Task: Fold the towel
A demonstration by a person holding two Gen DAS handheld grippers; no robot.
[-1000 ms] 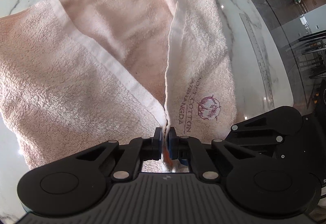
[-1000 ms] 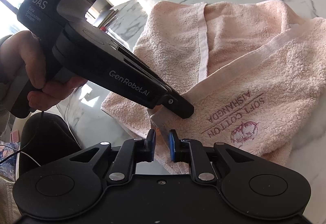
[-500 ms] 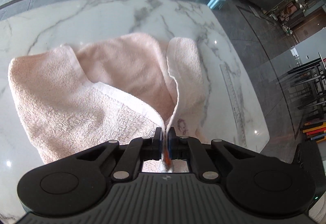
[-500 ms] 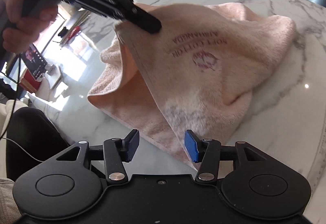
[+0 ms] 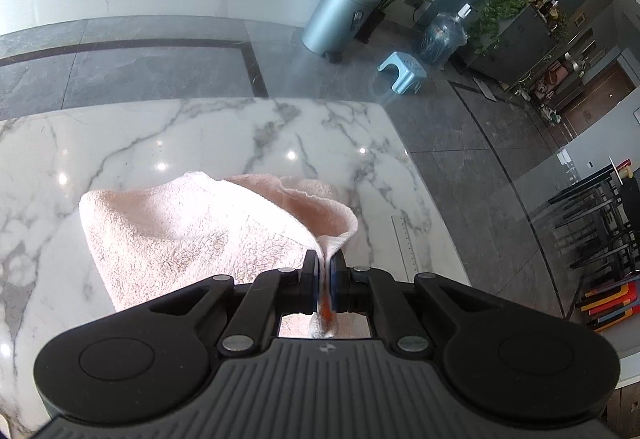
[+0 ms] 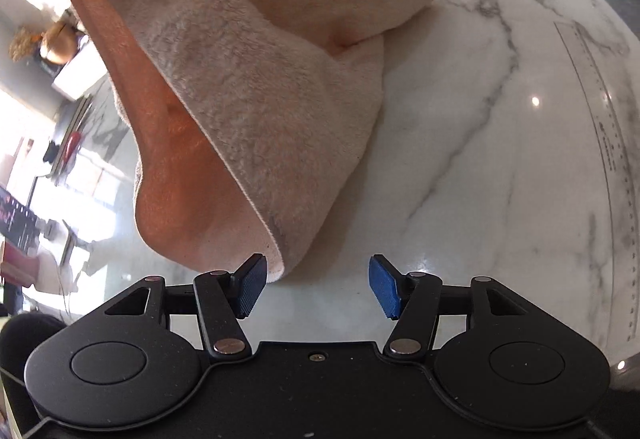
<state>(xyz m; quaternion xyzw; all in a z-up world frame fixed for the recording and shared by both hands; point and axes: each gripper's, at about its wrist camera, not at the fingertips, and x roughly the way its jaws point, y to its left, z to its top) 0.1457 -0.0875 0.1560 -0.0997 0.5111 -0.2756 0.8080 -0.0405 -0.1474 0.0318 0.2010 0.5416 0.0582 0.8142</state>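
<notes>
1. My left hand-held gripper [image 5: 325, 281] is clamped on the towel [image 5: 192, 231]: jaws together, with a hemmed corner pinched between the blue pads.
2. The towel hangs from that grip. The peach terry drapes down, and its far end rests on the marble worktop [image 5: 200, 135].
3. My right hand-held gripper [image 6: 317, 286] has its jaws apart and opening. Nothing sits between the pads; bare worktop shows in the gap.
4. In the right view, the towel's lowest hanging corner [image 6: 276, 263] is just beside the left blue pad [image 6: 251, 285]. I cannot tell whether they touch.
5. The embroidered lettering is at the top edge of the right view, partly cut off.
6. A printed ruler strip [image 6: 600, 127] runs along the worktop's right side, well apart from the towel.
</notes>
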